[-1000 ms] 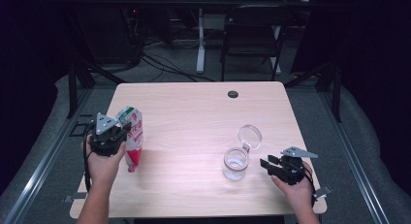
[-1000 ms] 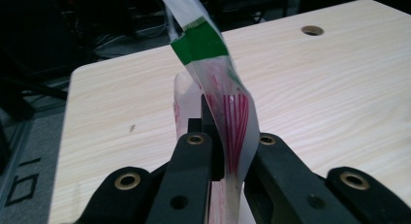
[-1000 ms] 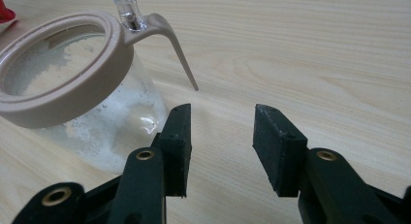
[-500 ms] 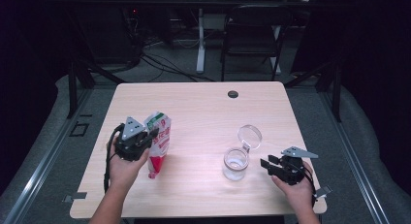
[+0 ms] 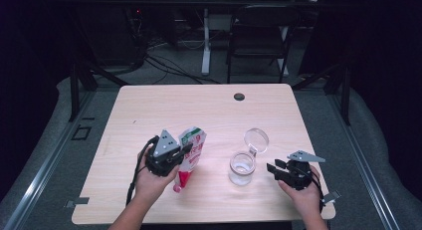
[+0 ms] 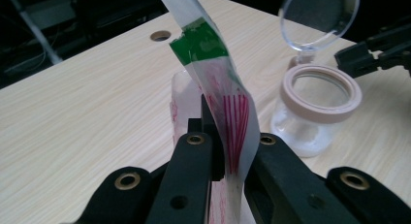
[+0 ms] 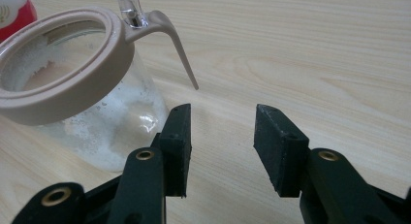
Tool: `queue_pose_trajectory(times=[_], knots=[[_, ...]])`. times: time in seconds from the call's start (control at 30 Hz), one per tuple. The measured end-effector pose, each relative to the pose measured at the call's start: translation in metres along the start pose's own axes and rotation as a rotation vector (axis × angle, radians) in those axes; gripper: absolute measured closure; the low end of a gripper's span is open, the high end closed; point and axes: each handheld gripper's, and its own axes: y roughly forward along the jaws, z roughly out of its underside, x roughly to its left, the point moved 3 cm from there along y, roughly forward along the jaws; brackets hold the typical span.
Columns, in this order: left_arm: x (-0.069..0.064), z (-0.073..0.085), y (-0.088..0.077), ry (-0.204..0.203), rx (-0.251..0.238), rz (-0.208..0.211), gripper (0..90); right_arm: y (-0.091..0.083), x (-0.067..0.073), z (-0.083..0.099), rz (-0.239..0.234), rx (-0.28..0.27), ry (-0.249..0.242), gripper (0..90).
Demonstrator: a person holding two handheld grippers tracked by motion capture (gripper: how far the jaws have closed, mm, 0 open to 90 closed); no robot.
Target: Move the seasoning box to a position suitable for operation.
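Observation:
A white pouch [image 5: 191,153] [image 6: 228,103] with a green top and red print hangs upright in my left gripper [image 5: 185,151] [image 6: 225,141], whose jaws are shut on its upper half. To its right stands a clear glass jar [image 5: 242,168] [image 6: 315,107] [image 7: 82,98] with a beige rim, some white powder inside, and its round clear lid [image 5: 256,138] [image 6: 317,13] flipped up and open. My right gripper [image 5: 276,166] [image 7: 220,136] rests on the table just right of the jar, open with nothing between its jaws.
The light wooden table [image 5: 164,110] has a round cable hole [image 5: 239,96] near its far edge. A chair [image 5: 259,41] and cables stand on the floor beyond the table.
My left gripper has carried the pouch rightward from the table's left side toward the jar. The right gripper and the jar have stayed put.

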Motion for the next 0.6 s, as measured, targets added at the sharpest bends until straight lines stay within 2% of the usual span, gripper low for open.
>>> queue_pose_trajectory(times=[0.17, 0.33, 0.43, 0.5, 0.6], knots=[[-0.012, 0.001, 0.005, 0.025, 0.007, 0.044, 90.0, -0.002, 0.0, -0.001, 0.003, -0.009, -0.005, 57.5], [-0.018, 0.005, 0.01, 0.03, 0.004, 0.077, 90.0, -0.007, 0.0, -0.003, 0.003, -0.033, -0.017, 57.5], [-0.023, 0.007, 0.013, 0.03, 0.01, 0.088, 90.0, -0.012, 0.002, -0.007, -0.005, -0.053, -0.057, 57.4], [-0.029, 0.01, 0.016, 0.056, 0.023, 0.095, 90.0, -0.019, 0.006, -0.011, -0.003, -0.074, -0.106, 56.9], [-0.037, 0.017, 0.017, 0.066, 0.035, 0.109, 90.0, -0.028, 0.012, -0.018, 0.004, -0.101, -0.157, 57.1]])
